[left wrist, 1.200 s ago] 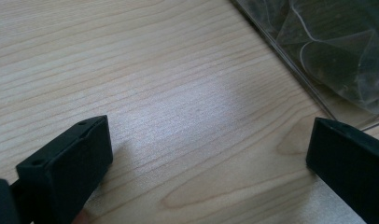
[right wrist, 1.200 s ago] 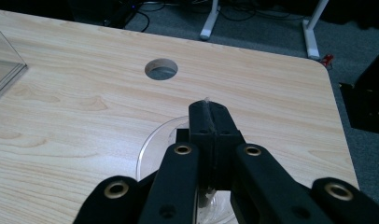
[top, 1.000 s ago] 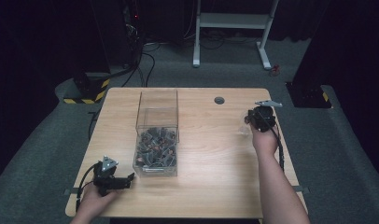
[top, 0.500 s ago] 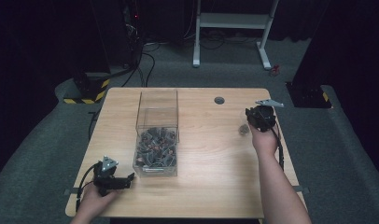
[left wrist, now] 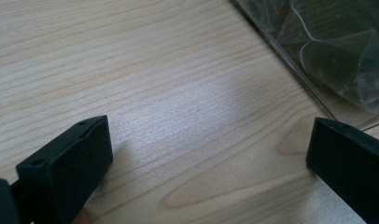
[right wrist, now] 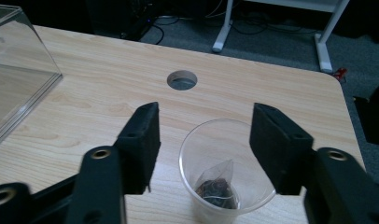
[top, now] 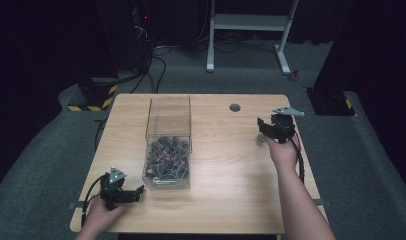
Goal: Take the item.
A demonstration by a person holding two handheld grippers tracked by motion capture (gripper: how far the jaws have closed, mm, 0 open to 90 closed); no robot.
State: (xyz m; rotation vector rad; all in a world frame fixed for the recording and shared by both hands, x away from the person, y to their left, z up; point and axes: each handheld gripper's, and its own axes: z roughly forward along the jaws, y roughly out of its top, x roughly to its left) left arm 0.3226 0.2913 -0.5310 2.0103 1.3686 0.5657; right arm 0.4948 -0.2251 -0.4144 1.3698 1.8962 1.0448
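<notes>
The right gripper (right wrist: 204,135) has just been opening; one clear cup (right wrist: 226,170) holding one tea bag (right wrist: 217,186) stands between its jaws, untouched. The left gripper (left wrist: 208,154) gapes wide, empty.

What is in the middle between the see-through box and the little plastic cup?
Nothing but bare wooden table between the box and the cup, as the high view shows.

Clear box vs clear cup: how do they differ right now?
The clear box is tall and square-sided; the clear cup is round and much smaller. The box holds a heap of sachets; the cup holds a single sachet. The box stands mid-table, the cup near the right edge, between the right hand-held gripper's open jaws. Both are transparent and upright.
</notes>
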